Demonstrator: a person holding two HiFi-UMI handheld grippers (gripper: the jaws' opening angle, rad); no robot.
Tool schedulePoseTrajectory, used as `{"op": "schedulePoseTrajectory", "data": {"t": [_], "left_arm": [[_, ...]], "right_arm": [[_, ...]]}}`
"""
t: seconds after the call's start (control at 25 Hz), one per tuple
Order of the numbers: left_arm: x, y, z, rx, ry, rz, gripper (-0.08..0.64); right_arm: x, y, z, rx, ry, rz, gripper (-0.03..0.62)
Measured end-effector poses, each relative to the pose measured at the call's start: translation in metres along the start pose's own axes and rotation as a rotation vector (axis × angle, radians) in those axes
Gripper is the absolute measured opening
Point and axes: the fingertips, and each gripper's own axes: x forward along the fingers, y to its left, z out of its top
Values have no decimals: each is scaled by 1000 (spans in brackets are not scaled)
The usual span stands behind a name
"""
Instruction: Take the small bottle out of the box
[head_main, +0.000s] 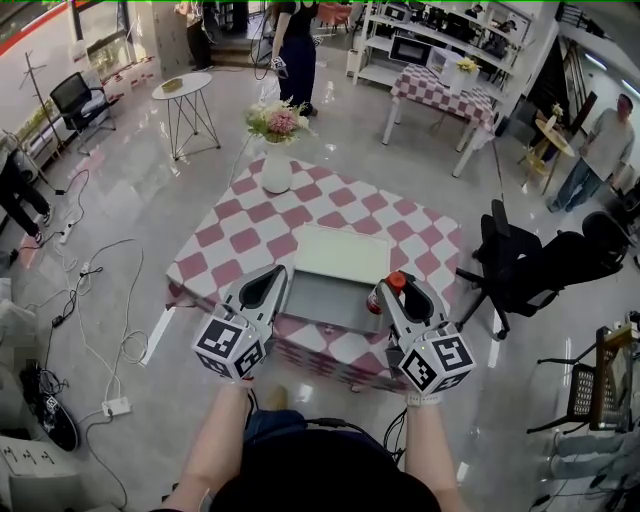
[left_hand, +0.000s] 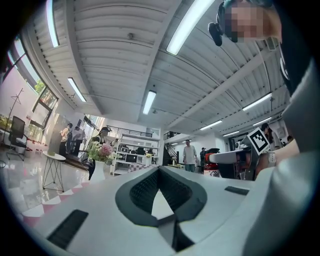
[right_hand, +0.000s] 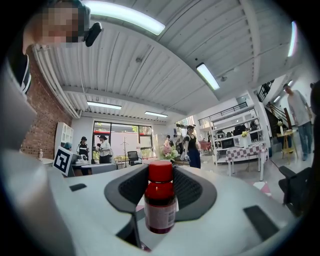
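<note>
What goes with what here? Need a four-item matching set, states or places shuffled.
Things:
1. bottle
2. left gripper
3. box
4. vase

States or places:
A. open, lid up
B. holds flowers, at the far corner of the table
C. gripped by the right gripper, red cap up
D. shut, nothing in it

Pairs: 1-C, 2-D, 3-A, 4-B

The right tool (right_hand: 161, 174) clamps an upright red-capped small bottle (right_hand: 160, 210).
</note>
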Motion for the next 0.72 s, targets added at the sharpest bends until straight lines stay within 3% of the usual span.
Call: {"op": "schedulePoseTrajectory", "data": {"t": [0.72], "left_arm": [[-7,6,12,-1,-11,33,3]], "right_arm": [[-4,2,9,-9,-19,8,152]]}}
